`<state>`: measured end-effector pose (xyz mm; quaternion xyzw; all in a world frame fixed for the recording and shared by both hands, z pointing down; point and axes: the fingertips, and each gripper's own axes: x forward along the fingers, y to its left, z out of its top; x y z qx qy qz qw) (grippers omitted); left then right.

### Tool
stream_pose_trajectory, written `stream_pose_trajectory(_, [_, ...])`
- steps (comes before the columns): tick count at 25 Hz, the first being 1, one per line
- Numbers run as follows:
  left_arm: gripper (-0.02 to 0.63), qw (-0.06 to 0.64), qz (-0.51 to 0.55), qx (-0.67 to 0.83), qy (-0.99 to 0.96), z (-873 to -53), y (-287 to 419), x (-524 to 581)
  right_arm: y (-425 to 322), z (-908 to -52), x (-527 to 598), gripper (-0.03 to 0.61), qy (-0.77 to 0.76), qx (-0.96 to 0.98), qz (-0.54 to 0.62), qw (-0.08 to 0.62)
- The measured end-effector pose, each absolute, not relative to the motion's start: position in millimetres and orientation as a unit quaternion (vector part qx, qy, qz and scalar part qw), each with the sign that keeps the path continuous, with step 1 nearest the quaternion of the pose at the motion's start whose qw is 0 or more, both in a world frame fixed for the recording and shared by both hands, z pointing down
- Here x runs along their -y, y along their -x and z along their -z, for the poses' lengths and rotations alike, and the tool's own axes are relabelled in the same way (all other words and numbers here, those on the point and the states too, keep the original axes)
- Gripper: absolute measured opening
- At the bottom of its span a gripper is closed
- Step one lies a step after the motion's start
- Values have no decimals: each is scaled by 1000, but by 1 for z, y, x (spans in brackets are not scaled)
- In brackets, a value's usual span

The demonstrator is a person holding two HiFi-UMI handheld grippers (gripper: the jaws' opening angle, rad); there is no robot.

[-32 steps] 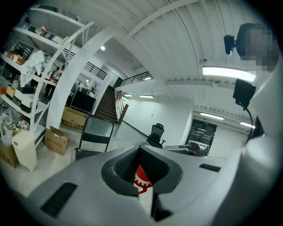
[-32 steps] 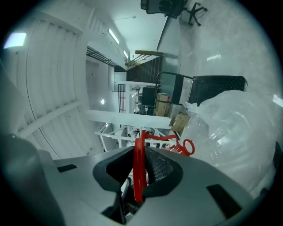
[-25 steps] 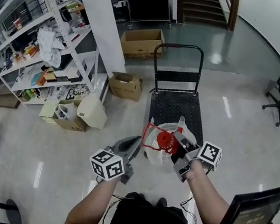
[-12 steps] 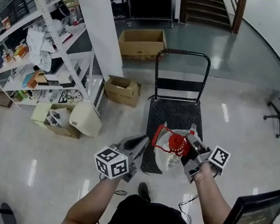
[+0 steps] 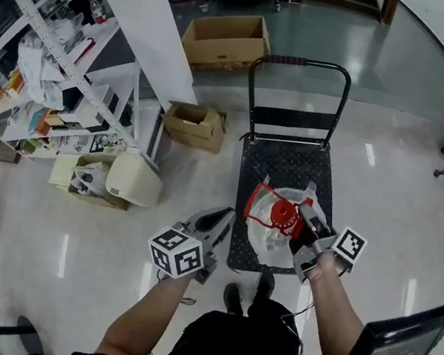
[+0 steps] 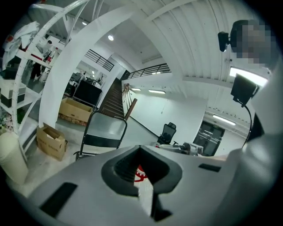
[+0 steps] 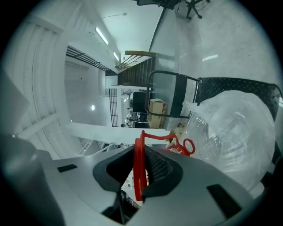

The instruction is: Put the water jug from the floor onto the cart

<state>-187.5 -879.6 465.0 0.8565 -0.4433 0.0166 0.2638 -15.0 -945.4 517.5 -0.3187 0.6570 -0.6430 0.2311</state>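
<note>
We hold the water jug (image 5: 272, 240) by its red handle (image 5: 259, 196). The right gripper (image 5: 306, 220) has its jaws clamped on that thin red strap, which runs straight up between the dark pads in the right gripper view. The jug is clear and round-bodied with a red cap (image 5: 284, 216). It is over the cart (image 5: 278, 163), above the half of the black deck nearest to us, and reaches almost to the near edge. We cannot tell whether its bottom touches the deck.

The left gripper (image 5: 222, 217) hangs just off the deck's near left corner, beside the jug and apart from it. Its jaws are drawn together with nothing between them. In the left gripper view only a sliver of the red handle shows past them.

The cart's push bar (image 5: 302, 62) stands at the far edge of the deck. On the floor beyond it lies a large open cardboard box (image 5: 224, 39). A smaller box (image 5: 194, 125) sits near the deck's far left corner, next to a white shelf rack (image 5: 53, 65) crowded with odds and ends. Our shoes (image 5: 231, 297) stand just short of the deck's near edge.
</note>
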Motion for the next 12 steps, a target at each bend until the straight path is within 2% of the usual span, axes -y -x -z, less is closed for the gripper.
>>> stream_pose_trajectory(12, [-8, 289, -27, 466, -836, -502, 181, 980, 50, -575, 1073, 69, 286, -684, 648, 174])
